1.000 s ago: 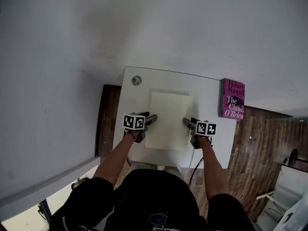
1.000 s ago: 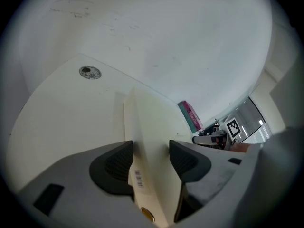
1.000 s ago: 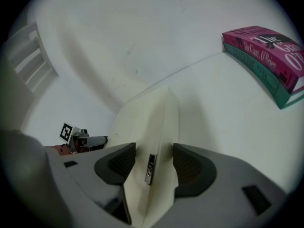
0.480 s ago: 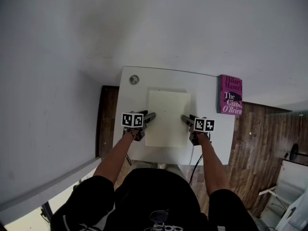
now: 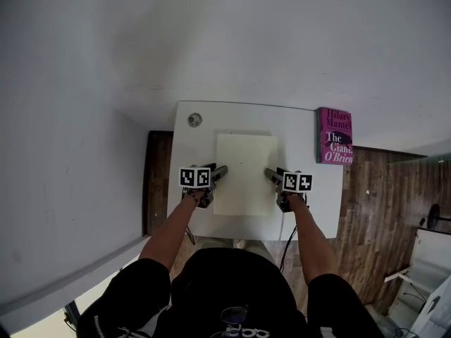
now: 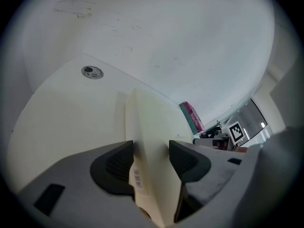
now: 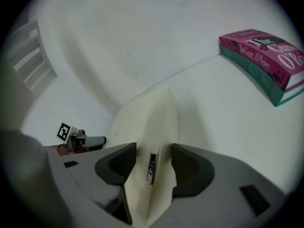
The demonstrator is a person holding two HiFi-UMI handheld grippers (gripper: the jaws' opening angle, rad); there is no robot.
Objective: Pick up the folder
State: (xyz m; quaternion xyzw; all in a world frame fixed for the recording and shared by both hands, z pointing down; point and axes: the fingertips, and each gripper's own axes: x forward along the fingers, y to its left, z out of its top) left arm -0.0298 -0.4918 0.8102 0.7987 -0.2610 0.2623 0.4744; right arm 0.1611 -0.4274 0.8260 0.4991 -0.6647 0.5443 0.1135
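A cream folder (image 5: 244,173) lies in the middle of the small white table (image 5: 299,129). My left gripper (image 5: 224,170) holds its left edge and my right gripper (image 5: 267,173) its right edge. In the left gripper view the folder's edge (image 6: 154,122), with a barcode label, fills the gap between the jaws of the left gripper (image 6: 151,148). In the right gripper view the folder (image 7: 147,118) and a small metal clip sit between the jaws of the right gripper (image 7: 153,151). Both grippers are shut on the folder, which casts a thin shadow along its far edge.
A magenta book (image 5: 334,135) lies at the table's right edge, also seen in the right gripper view (image 7: 266,56). A small round disc (image 5: 194,120) sits at the table's far left corner. White walls close in behind and left; wooden floor (image 5: 380,203) lies to the right.
The head view has shifted slightly. Both grippers stay on the folder's side edges, and the folder has barely moved.
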